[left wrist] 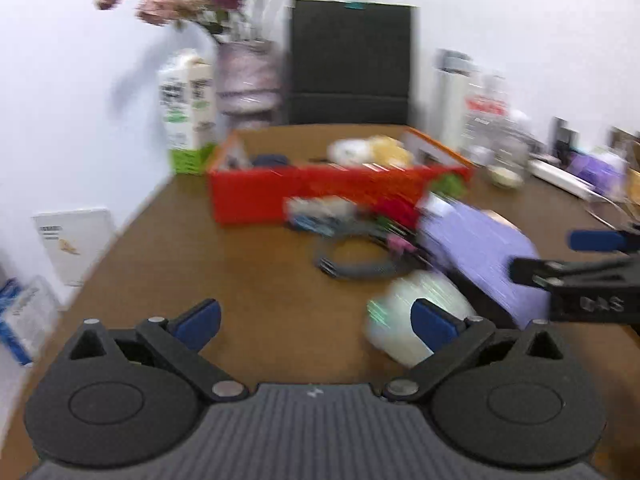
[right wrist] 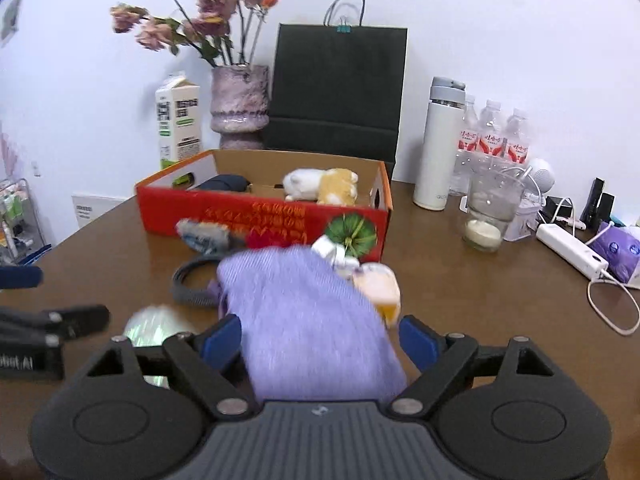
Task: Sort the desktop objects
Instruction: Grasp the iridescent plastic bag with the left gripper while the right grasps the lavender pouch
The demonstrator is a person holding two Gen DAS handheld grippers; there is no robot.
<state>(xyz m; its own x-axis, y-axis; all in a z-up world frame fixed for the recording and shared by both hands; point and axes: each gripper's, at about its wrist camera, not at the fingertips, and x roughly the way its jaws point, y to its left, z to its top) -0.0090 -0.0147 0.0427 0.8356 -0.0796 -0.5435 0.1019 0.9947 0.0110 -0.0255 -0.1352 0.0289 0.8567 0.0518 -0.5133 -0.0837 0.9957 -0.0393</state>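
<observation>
Box (right wrist: 260, 216) sits mid-table (right wrist: 460, 280), plush toy (right wrist: 320, 186) inside; bag (right wrist: 336, 88) and vase (right wrist: 240, 104) behind it; cloth (right wrist: 312, 320) in front; bottles (right wrist: 492, 140) right.

Light: bright, even, soft shadows.
Blur: left wrist view smeared throughout; right wrist view sharper, centre blurred.
Edges: fisheye bending, dark corners.

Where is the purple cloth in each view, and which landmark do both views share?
Left wrist view: purple cloth at right of centre, beyond the pale roll.
Right wrist view: purple cloth at lower centre, between the right claw's open fingers.
Shared landmark: red box behind it.
</observation>
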